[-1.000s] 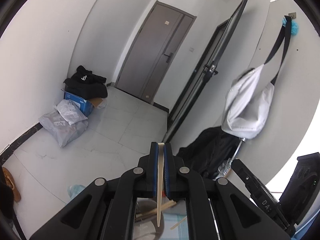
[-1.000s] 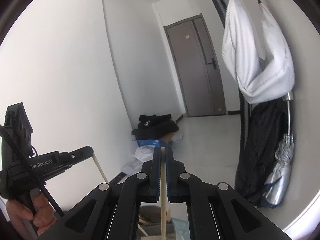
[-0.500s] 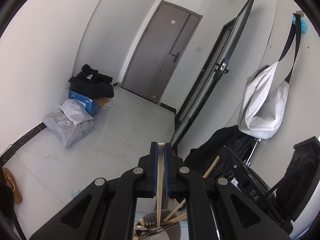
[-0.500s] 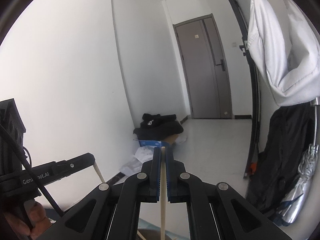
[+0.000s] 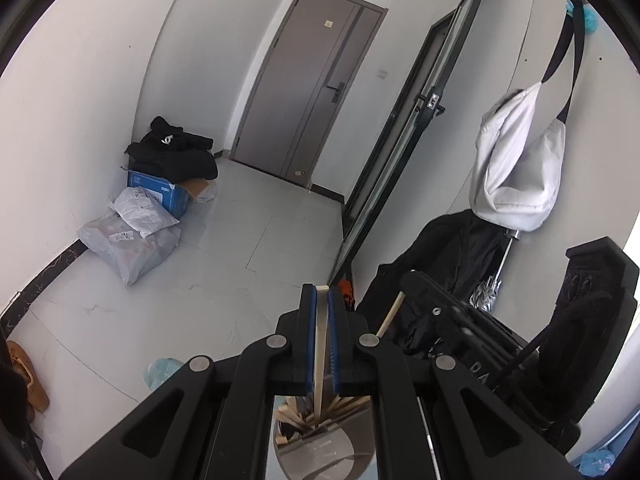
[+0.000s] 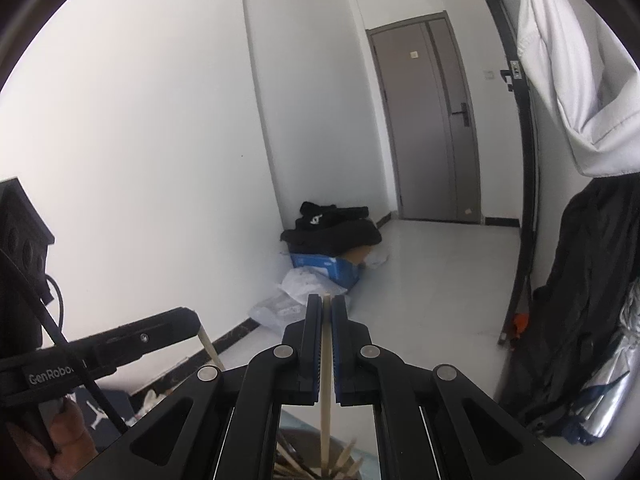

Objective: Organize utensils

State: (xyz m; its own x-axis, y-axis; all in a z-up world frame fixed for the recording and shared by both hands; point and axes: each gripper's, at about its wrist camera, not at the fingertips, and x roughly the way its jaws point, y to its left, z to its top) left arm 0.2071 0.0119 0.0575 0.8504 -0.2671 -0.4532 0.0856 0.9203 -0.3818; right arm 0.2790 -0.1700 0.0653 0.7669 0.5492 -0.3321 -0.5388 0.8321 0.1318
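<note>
Utensils are what I carry in both grippers: each clamps one pale wooden stick. Much is cut off. The container below my left gripper shows only as a grey curved rim between my black arms, with a clutter of wooden sticks inside it; its base and what it stands on are hidden. Through the right wrist camera the same cluster appears only as a few stick ends at the bottom edge, and the vessel around them is too dark to make out.

My left jaws are pressed together on a flat wooden stick, blue pads tight against both faces. It runs down between the arms, and its lower end reaches in among the sticks in the container. My right gripper is likewise clamped on a round wooden stick, which hangs down toward the stick ends below; whether its tip touches them I cannot tell.

Only the left view shows the right gripper from outside, at right, its stick end poking up. Only the right view shows the hand gripping the left tool's handle, and a stick jutting below that tool's tip.
</note>
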